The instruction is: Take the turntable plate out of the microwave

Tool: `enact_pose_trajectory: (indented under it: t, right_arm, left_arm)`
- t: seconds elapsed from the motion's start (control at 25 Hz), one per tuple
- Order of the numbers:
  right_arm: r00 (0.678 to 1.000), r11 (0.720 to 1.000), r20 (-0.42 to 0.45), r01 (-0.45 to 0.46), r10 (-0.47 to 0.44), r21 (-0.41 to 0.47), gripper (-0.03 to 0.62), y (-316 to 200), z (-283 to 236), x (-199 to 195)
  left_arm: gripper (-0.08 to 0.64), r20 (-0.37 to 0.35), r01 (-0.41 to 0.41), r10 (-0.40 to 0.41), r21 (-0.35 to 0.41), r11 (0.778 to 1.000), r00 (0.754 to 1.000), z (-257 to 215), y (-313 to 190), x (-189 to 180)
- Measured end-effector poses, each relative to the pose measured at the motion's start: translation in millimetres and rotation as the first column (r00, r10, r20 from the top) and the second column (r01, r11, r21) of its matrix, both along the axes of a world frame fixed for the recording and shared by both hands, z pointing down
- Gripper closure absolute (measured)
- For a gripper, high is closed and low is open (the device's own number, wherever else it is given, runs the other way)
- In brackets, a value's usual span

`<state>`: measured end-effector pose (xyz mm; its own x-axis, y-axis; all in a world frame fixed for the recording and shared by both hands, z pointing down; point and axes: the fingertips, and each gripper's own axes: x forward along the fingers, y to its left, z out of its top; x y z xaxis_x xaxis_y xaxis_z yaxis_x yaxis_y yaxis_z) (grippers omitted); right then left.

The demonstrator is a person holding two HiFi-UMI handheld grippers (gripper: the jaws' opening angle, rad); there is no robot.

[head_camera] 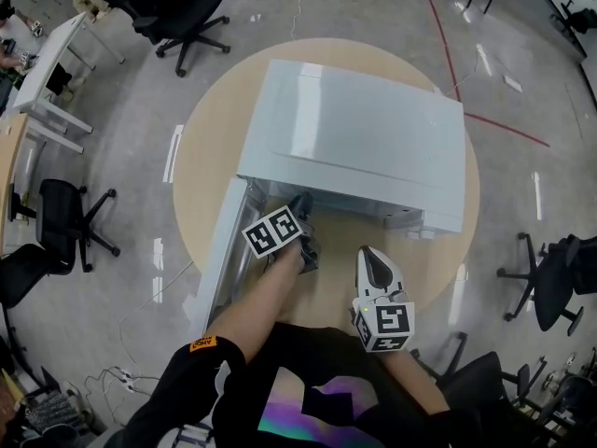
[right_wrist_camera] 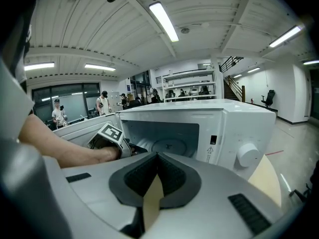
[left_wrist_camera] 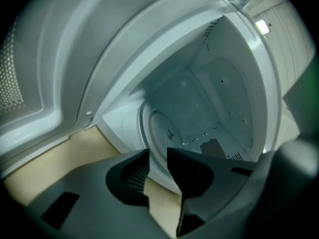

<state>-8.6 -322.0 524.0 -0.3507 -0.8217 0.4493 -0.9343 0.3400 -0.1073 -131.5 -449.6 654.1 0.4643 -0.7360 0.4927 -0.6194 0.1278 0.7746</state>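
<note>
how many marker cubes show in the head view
2. The left cube sits on the left claw, at the open front of the microwave. The right cube sits on the right claw, held back over the table. None seems hidden.

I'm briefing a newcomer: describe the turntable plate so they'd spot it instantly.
A white microwave sits on the round beige table, its door swung open. On the cavity floor lies the turntable plate, the only round disc among flat white walls.
</note>
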Motion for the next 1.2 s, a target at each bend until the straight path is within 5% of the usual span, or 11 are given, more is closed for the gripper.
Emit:
enact_pose_trajectory:
  t: [0.64, 0.76, 1.2]
  right_arm:
    - [0.999, 0.998, 0.041, 0.03, -0.028, -0.047, 0.575, -31, 29, -11]
    - [0.996, 0.996, 0.093, 0.011, -0.003, -0.086, 0.575, -48, 48, -14]
    - [0.922, 0.942, 0.373, 0.026, 0.106, -0.334, 0.572, -90, 116, -29]
  left_arm:
    - [0.423, -0.058, 0.075, -0.08, -0.075, 0.994, 0.995, 14, -9, 2]
    - [0.483, -0.052, 0.078, -0.083, -0.1, 0.992, 0.995, 17, -5, 3]
    - [0.495, -0.085, 0.112, -0.124, -0.128, 0.985, 0.989, 18, -4, 4]
